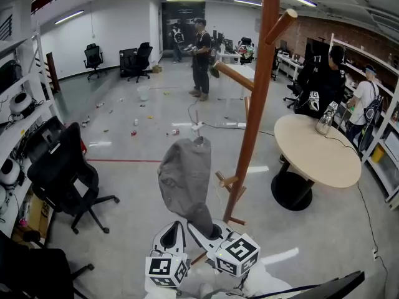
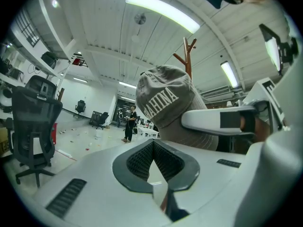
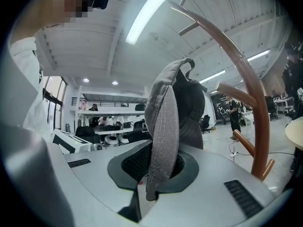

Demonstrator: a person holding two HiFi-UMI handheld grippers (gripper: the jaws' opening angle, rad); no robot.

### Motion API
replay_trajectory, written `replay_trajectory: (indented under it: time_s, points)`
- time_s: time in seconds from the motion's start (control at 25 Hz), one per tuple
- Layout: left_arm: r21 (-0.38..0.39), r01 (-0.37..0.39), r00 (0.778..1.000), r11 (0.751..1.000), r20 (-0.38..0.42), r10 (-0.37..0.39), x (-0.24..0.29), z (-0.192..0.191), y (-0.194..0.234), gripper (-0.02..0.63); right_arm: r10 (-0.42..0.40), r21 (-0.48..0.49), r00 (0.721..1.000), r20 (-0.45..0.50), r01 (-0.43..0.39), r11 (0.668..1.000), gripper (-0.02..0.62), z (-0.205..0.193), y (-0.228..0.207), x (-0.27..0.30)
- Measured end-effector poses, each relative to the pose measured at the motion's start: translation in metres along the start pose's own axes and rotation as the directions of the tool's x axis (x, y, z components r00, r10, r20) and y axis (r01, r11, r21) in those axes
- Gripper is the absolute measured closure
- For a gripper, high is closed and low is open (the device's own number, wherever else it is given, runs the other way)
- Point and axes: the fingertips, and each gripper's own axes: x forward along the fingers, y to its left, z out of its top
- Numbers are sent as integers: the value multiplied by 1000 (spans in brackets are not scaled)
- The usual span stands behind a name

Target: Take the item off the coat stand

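A grey cap point(image 1: 185, 179) hangs free in front of the brown wooden coat stand point(image 1: 255, 117), clear of its pegs. My right gripper point(image 1: 212, 229) is shut on the cap's brim from below. In the right gripper view the brim point(image 3: 163, 141) stands pinched between the jaws of the right gripper point(image 3: 158, 169), with the coat stand point(image 3: 251, 93) curving behind on the right. My left gripper point(image 1: 171, 230) sits just left of it, shut and empty. The left gripper view looks over its jaws point(image 2: 154, 167) at the cap point(image 2: 163, 100), which has white lettering.
A round beige table point(image 1: 312, 148) with a bottle stands right of the stand. A black office chair point(image 1: 62, 173) is at the left by shelves point(image 1: 19, 104). People stand at the back point(image 1: 201, 58) and right point(image 1: 324, 80). Litter dots the floor point(image 1: 124, 123).
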Motion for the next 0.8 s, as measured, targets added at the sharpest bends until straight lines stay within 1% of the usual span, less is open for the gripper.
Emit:
replay_trajectory:
  time_s: [0.16,0.28,0.48,0.8]
  points:
    - [-33,23,1000,999,6,-22,-1,2,-5,626,-28,8,1000,-11,28,1000,560,-3,2,-12]
    - [-36,55,998,998,9,-54,-13,5,-11,626,-67,14,998,-8,67,998,560,-6,11,-22]
    - [-28,105,994,994,-1,-106,-52,4,-15,626,-124,41,992,13,123,992,560,-14,42,-36]
    - [-31,153,988,988,-28,-154,-111,-3,-27,626,-210,55,977,46,208,977,560,-12,88,-77]
